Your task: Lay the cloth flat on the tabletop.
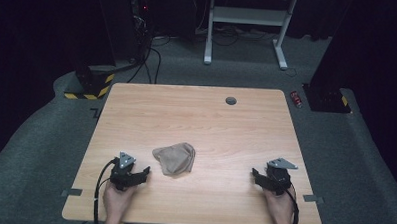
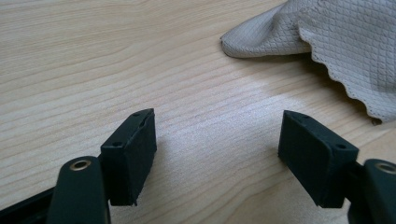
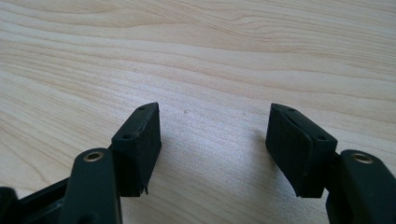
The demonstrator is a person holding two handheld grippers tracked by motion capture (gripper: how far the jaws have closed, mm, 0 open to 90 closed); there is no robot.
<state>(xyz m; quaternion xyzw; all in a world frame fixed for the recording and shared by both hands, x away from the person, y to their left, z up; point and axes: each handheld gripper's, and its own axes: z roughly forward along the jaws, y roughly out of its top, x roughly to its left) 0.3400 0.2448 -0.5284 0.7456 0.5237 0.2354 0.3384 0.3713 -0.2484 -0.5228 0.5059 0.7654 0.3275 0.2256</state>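
A crumpled beige cloth lies on the wooden table, a little front of centre. In the left gripper view the cloth has a waffle weave and a scalloped edge, and it sits up and to the right of the jaws, apart from them. My left gripper rests low on the table just left of the cloth, open with bare wood between its jaws. My right gripper rests near the front right of the table, open over bare wood.
A small dark round grommet is set in the table near its far edge. Beyond the table stand a white desk frame and black equipment with yellow-black striped bases. A red object lies on the floor at the right.
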